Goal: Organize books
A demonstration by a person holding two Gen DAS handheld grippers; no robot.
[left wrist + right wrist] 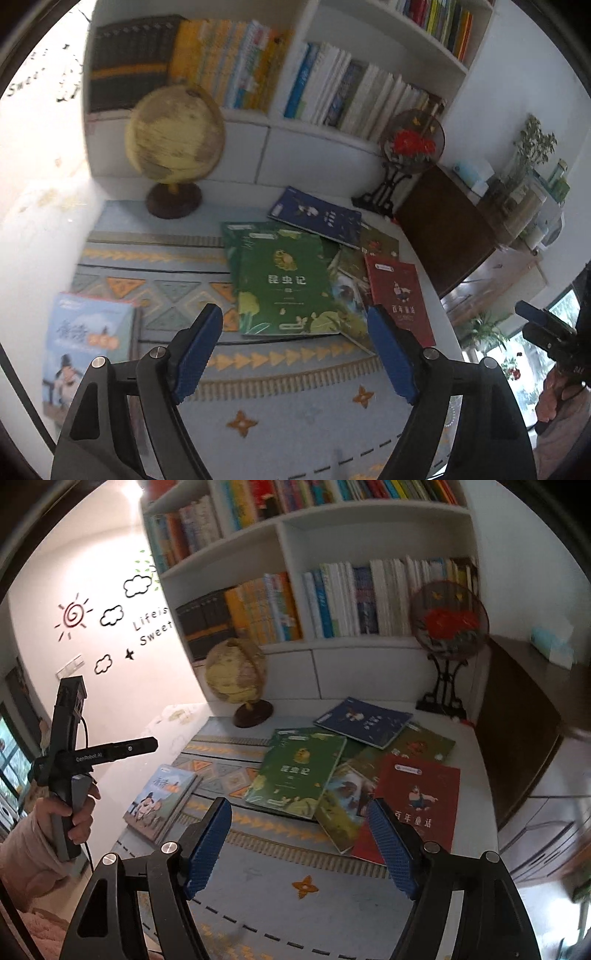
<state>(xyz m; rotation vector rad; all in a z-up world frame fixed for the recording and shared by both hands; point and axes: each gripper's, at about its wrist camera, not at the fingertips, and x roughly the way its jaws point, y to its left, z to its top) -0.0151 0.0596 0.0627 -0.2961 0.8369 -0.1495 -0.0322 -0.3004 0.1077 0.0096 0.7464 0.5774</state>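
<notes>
Looks like the tidying is only getting started here. One light blue book [159,801] is sitting by itself at about 9 o'clock on the patterned mat [295,904], maybe the beginning of a neat stack. Everything else is still lying in a messy overlapping heap around 1 o'clock: the green book [299,771] on top, the red book [413,805] at its right, the dark blue book [364,722] behind. Both the left gripper [295,350] and right gripper [299,843] are hovering over the mat with jaws wide apart, holding nothing. I'm guessing the green one is going next.
</notes>
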